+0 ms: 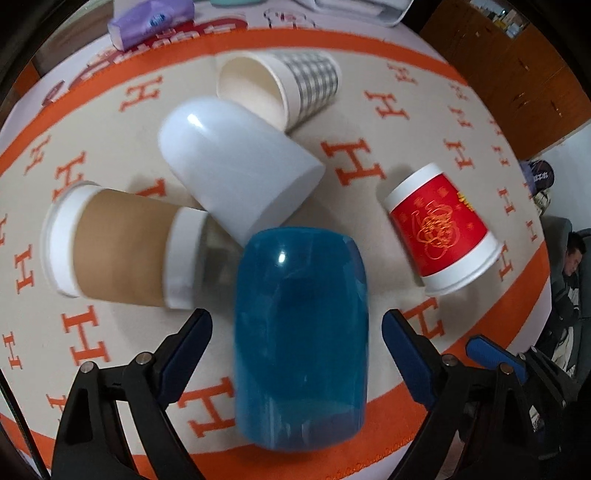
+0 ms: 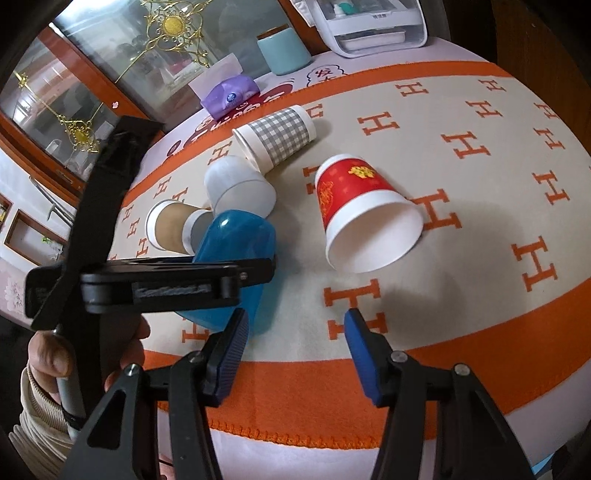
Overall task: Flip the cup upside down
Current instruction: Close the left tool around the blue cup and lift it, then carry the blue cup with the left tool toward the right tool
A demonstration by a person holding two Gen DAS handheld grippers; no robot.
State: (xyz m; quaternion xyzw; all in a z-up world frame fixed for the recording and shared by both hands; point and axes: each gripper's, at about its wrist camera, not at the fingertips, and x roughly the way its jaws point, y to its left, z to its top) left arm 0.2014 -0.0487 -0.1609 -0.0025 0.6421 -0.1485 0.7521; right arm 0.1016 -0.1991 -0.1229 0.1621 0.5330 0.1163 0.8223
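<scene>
A blue translucent cup (image 1: 301, 332) lies on its side on the cloth, between the open fingers of my left gripper (image 1: 297, 325), which do not touch it. It also shows in the right wrist view (image 2: 240, 266), partly behind the left gripper's body. A white plastic cup (image 1: 236, 166), a brown-sleeved paper cup (image 1: 122, 243), a grey checked paper cup (image 1: 291, 85) and a red paper cup (image 1: 443, 229) lie on their sides around it. My right gripper (image 2: 295, 354) is open and empty above the cloth's orange border, in front of the red cup (image 2: 362, 210).
The table carries a beige cloth with orange H letters and an orange border (image 2: 480, 350). At the far edge are a purple tissue pack (image 2: 229, 94), a teal canister (image 2: 284, 51) and a white appliance (image 2: 373, 29). A glass cabinet stands behind on the left.
</scene>
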